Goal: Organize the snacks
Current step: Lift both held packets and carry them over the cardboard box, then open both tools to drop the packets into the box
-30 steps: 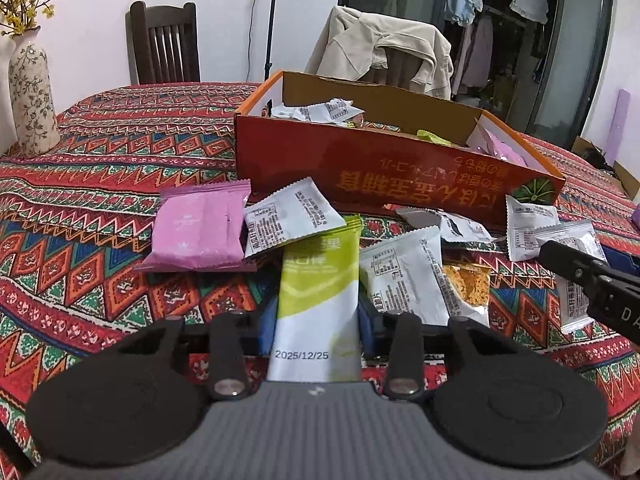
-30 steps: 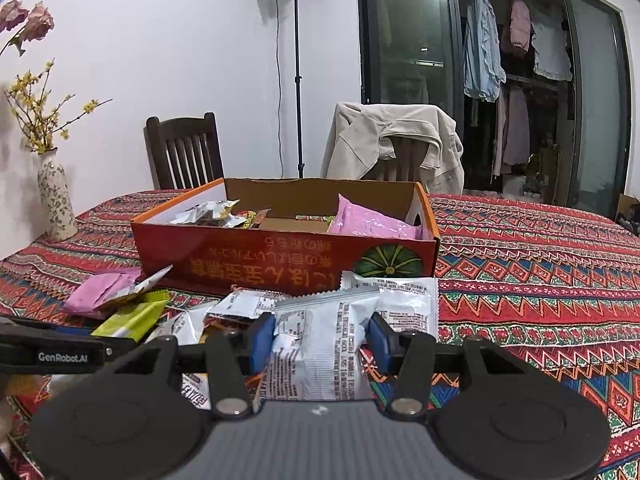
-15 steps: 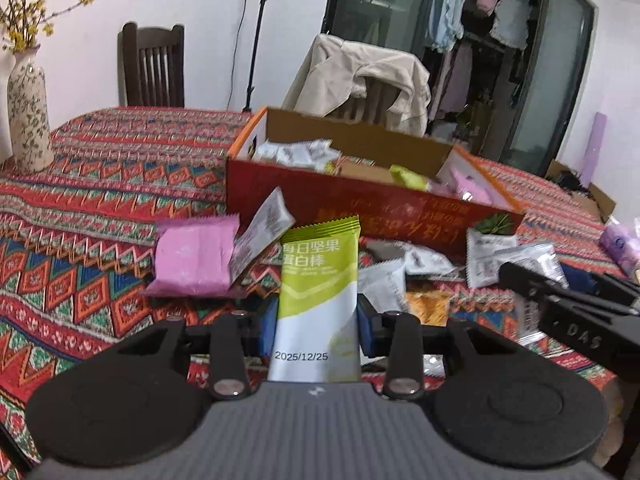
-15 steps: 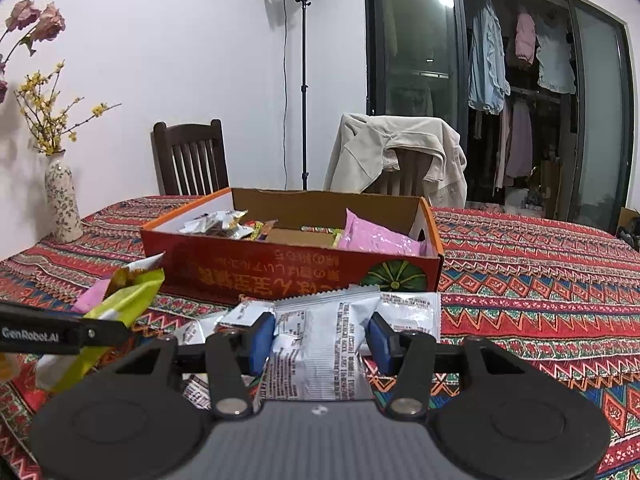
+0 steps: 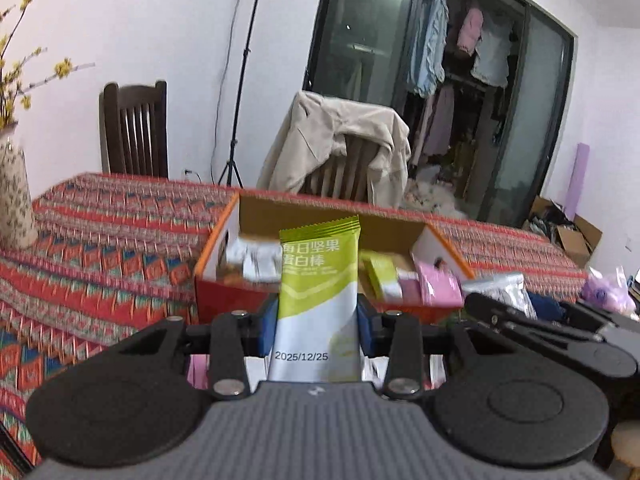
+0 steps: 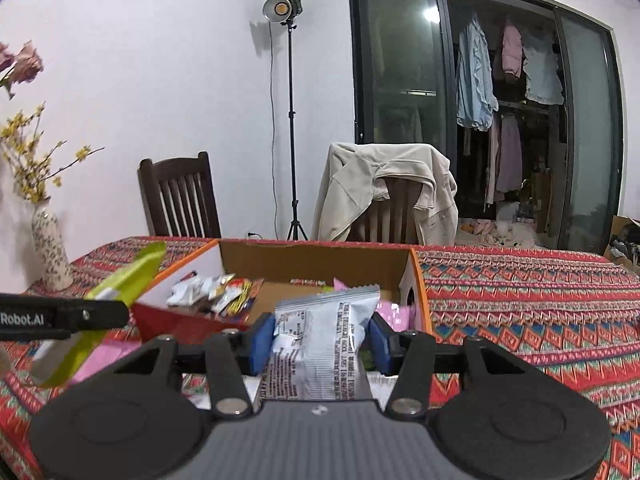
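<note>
**Both grippers loaded, raised before the open box**

Bench (image 6: 520, 304) under a red patterned cloth; bare cloth runs wide toward 3 o'clock of the box, also toward 9 o'clock out to the vase (image 6: 50, 252). Box (image 6: 316, 258): cardboard, orange rim, top open, near wall red. Far wall stands higher than the packets inside. Pink and white packets lie loose on the cloth below the grippers.

Left gripper (image 5: 318, 322): fingers (image 5: 267, 328) narrow, pressed on both long edges of a green-and-white bar packet (image 5: 318, 292). Long axis stands upright, crimped green end at 12 o'clock, white end with a printed date at 6 o'clock. It is held off the bench, in front of the box's near wall.

Right gripper (image 6: 320, 338): fingers (image 6: 260, 338) pinch a silvery-white puffed packet (image 6: 324, 340), small print down its face, crimped end at 12 o'clock, slightly leaned. Held clear of the cloth, before the box's right half.

Inside the box: white and coloured wrappers (image 6: 216, 292) at the left, pink packets (image 5: 438, 288) at the right.
</note>
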{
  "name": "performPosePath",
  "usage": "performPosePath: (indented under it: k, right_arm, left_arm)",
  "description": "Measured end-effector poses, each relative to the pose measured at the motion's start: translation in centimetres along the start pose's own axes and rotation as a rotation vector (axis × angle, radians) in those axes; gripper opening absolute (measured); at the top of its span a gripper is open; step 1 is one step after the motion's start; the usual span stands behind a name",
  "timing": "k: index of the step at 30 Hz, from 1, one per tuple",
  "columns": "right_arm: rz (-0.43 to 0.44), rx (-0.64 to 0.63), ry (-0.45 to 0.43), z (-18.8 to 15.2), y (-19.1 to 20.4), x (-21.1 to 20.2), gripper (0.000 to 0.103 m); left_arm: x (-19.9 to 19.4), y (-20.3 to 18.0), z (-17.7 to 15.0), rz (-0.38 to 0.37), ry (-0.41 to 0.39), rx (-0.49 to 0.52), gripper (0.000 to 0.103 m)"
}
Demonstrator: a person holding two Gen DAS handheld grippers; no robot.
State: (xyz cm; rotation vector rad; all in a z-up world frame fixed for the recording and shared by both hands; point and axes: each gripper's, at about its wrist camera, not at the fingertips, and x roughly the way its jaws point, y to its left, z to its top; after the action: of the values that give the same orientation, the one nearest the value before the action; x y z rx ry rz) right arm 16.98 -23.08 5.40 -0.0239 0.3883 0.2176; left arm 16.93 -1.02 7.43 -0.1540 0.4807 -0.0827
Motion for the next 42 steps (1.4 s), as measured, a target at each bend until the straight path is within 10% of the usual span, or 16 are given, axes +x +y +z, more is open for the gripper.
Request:
performPosePath:
  k: [15, 34, 37, 40, 42]
  right_arm:
    - [-0.035, 0.058, 0.028, 4.8, -0.8, 8.3, 0.049]
    - [-0.072, 0.060, 0.082, 2.9, -1.8, 15.1, 0.051]
    - [-0.063, 0.069, 0.100, 2.7, -2.0, 15.2, 0.065]
    - [-0.055, 0.083, 0.094, 2.7, -2.3, 15.0, 0.091]
    - [-0.050, 0.094, 0.094, 2.7, -2.5, 15.0, 0.102]
  left_arm:
    - [8.4, 1.0, 6.2, 0.073, -0.019, -0.083, 0.039]
    - [15.7, 2.9, 4.0, 0.097, -0.003, -0.076, 0.040]
    - [15.5, 3.0, 3.8, 0.079, -0.015, -0.084, 0.052]
    - [14.9, 3.1, 3.8, 0.080, -0.052, -0.094, 0.103]
    - [14.3, 2.9, 3.5, 0.100, -0.101, -0.091, 0.103]
